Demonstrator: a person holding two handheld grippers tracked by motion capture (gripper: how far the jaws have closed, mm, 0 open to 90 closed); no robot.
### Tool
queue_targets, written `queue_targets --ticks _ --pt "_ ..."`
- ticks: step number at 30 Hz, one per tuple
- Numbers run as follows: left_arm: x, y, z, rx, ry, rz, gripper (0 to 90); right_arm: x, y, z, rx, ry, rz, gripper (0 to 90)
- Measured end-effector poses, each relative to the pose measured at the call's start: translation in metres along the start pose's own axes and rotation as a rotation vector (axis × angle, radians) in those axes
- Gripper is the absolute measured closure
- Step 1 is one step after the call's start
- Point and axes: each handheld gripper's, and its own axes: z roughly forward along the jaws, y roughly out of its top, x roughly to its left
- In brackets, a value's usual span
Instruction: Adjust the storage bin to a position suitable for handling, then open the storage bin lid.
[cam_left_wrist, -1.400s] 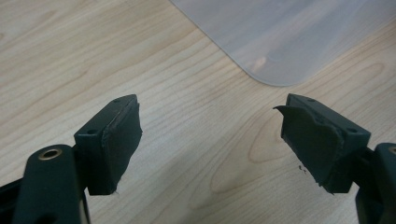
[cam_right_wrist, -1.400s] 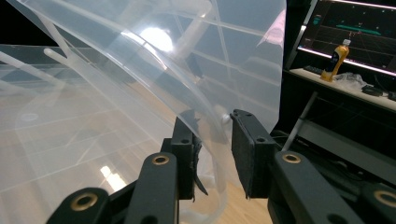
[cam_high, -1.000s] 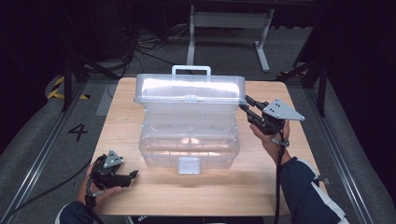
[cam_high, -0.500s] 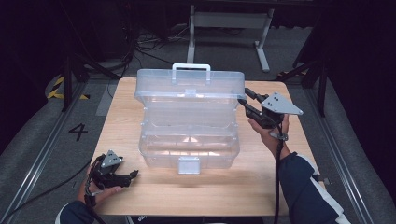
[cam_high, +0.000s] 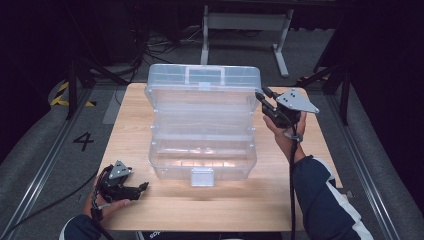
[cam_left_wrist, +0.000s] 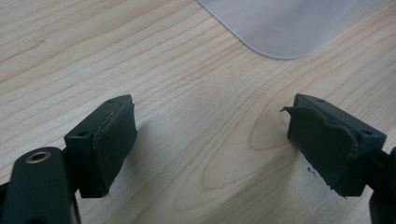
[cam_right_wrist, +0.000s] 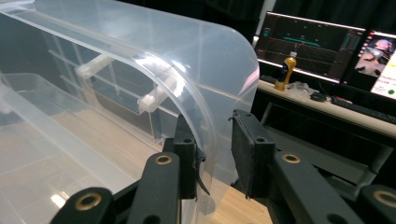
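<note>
Resting at the near left corner of the table (cam_high: 150, 210), the left gripper (cam_high: 142, 186) is held with its jaws spread and nothing between them, having just been opening. Farther in, the clear box (cam_high: 202, 150) sits mid-table with its lid (cam_high: 202, 85) raised toward the back. At the lid's right edge, the right gripper (cam_high: 260, 96) straddles the thin wall (cam_right_wrist: 210, 154); its jaws have just been closing, one pad (cam_right_wrist: 189, 163) touching, a gap seemingly left at the other. The plastic is judged light, slick and springy, so the stiffer rim is best pinched, and gently.
</note>
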Motion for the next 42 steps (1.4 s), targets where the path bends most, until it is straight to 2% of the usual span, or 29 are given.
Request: queue_targets --ticks 4,8,10,11,13,19,21,25,31,39,42 --pt "0.0 0.001 0.001 0.003 -0.001 0.004 15.7 -0.001 0.003 0.005 -0.004 -0.029 0.004 76.7" --pt "-0.001 0.0 0.0 0.004 -0.008 -0.004 15.9 -0.002 0.008 0.017 0.008 -0.081 -0.033 80.1" --pt "-0.001 0.0 0.0 0.001 -0.006 -0.002 15.9 -0.003 0.009 0.02 0.014 -0.087 -0.039 80.6" --pt "0.0 -0.001 -0.001 0.003 -0.001 0.006 15.9 -0.004 0.01 0.024 0.017 -0.094 -0.029 81.1" --pt "-0.002 -0.002 -0.001 0.0 -0.008 -0.013 16.0 -0.006 0.011 0.031 0.027 -0.111 -0.024 82.0" --pt "-0.001 -0.001 -0.001 0.004 -0.007 -0.003 15.8 -0.01 0.013 0.047 0.049 -0.143 -0.022 83.6" --pt "0.0 -0.001 -0.001 0.001 -0.003 0.01 15.8 -0.013 0.014 0.05 0.06 -0.139 -0.013 83.8" --pt "-0.001 -0.001 -0.001 0.004 -0.014 -0.003 16.0 -0.014 0.016 0.057 0.081 -0.149 -0.038 84.1" --pt "-0.001 -0.001 -0.001 0.004 -0.013 0.0 16.0 -0.019 0.017 0.064 0.096 -0.138 -0.021 84.2" --pt "-0.001 -0.001 0.0 -0.001 -0.014 -0.004 16.0 -0.025 0.016 0.072 0.113 -0.121 -0.017 84.0" --pt "-0.002 -0.001 -0.001 0.0 -0.014 -0.008 16.0 -0.028 0.016 0.077 0.123 -0.112 -0.029 83.8"
